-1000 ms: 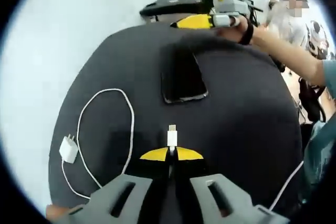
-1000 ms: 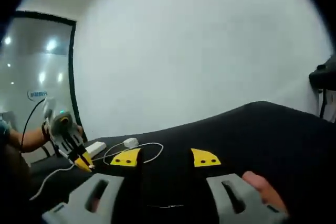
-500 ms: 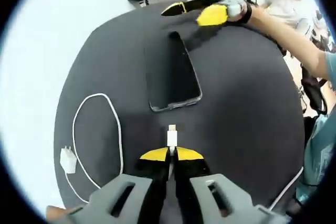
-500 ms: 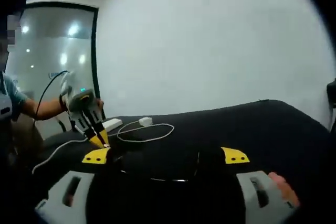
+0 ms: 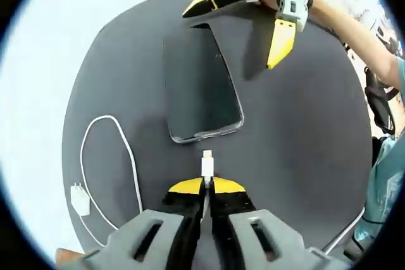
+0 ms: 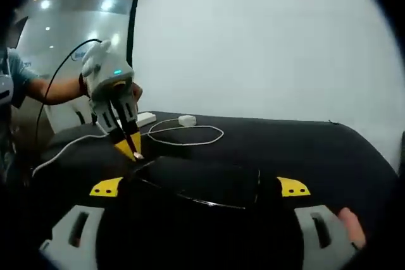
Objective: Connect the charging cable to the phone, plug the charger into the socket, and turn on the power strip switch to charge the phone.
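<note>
While the left gripper (image 5: 206, 188) pinches the cable plug (image 5: 207, 164), the right gripper (image 6: 199, 188) gapes around the phone (image 6: 202, 181).

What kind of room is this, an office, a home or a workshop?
Probably an office or lab: a plain white wall, a glass partition reflecting ceiling lights, and a round black table with only a phone and charger.

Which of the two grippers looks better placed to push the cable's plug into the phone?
The left gripper, I'd say: it is shut on the cable plug, which points at the near end of the phone. The right gripper is open, its jaws on either side of the phone, seemingly set to steady it.
</note>
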Demonstrator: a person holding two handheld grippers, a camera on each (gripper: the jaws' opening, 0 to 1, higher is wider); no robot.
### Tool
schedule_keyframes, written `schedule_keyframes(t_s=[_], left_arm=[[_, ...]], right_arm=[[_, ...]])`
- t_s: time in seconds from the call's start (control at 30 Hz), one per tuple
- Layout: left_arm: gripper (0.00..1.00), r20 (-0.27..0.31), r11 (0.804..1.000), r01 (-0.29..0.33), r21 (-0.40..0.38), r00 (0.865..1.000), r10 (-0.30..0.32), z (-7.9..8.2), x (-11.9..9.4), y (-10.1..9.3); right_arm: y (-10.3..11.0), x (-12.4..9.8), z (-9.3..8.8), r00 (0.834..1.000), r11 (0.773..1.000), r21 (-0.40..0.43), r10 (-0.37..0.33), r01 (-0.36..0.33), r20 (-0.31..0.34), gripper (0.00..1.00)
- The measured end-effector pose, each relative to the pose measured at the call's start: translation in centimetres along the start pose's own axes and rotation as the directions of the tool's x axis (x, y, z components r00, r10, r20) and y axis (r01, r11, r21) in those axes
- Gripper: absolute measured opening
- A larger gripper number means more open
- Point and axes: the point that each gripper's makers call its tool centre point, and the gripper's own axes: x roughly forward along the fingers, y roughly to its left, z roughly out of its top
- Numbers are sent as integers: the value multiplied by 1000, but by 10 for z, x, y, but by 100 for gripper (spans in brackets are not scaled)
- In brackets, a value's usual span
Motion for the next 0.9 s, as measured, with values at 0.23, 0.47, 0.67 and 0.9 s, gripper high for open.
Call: schedule_keyframes(t_s=[0.23, 0.47, 0.67, 0.9], left_arm=[[0, -67, 1000, -2, 8, 998, 2, 1, 2, 0], [0, -213, 1000, 11, -18, 977, -15, 1, 4, -2], [0, -314, 1000, -1, 0, 949, 1, 1, 5, -4], [0, -359, 1000, -5, -10, 933, 1, 1, 5, -3]], right_arm=[[1, 4, -4, 1000, 1000, 14, -16, 17, -25, 93], [9, 7, -6, 999, 1000, 13, -18, 18, -37, 93], [6, 9, -7, 999, 1000, 9, 13, -13, -52, 93], [11, 13, -16, 994, 1000, 0, 26, -27, -102, 93]])
